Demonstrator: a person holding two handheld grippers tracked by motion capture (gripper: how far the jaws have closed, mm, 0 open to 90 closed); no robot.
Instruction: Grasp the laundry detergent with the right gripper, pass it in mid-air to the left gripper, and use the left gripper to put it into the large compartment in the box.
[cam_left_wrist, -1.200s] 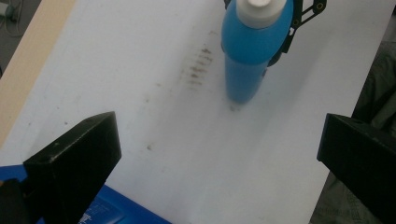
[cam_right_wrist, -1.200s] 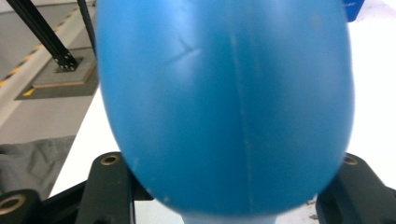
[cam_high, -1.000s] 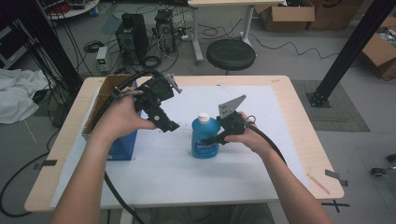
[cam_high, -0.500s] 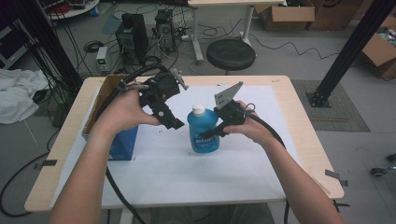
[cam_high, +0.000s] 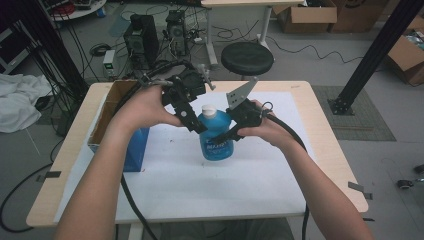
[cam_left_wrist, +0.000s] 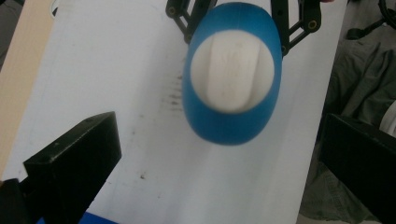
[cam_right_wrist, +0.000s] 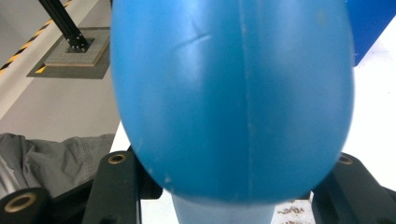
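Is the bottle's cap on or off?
On. The white cap sits on the blue bottle in the high view, and the left gripper view looks down on it, covering the neck.

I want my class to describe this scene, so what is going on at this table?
A person at a white-topped table works with a gripper in each hand. The right gripper is shut on a blue bottle with a white cap, gripping its body and holding it upright. The left gripper hangs above the cap with its jaws open and clear of it. Judging by that, the cap may be the next thing handled. A blue box stands at the table's left.
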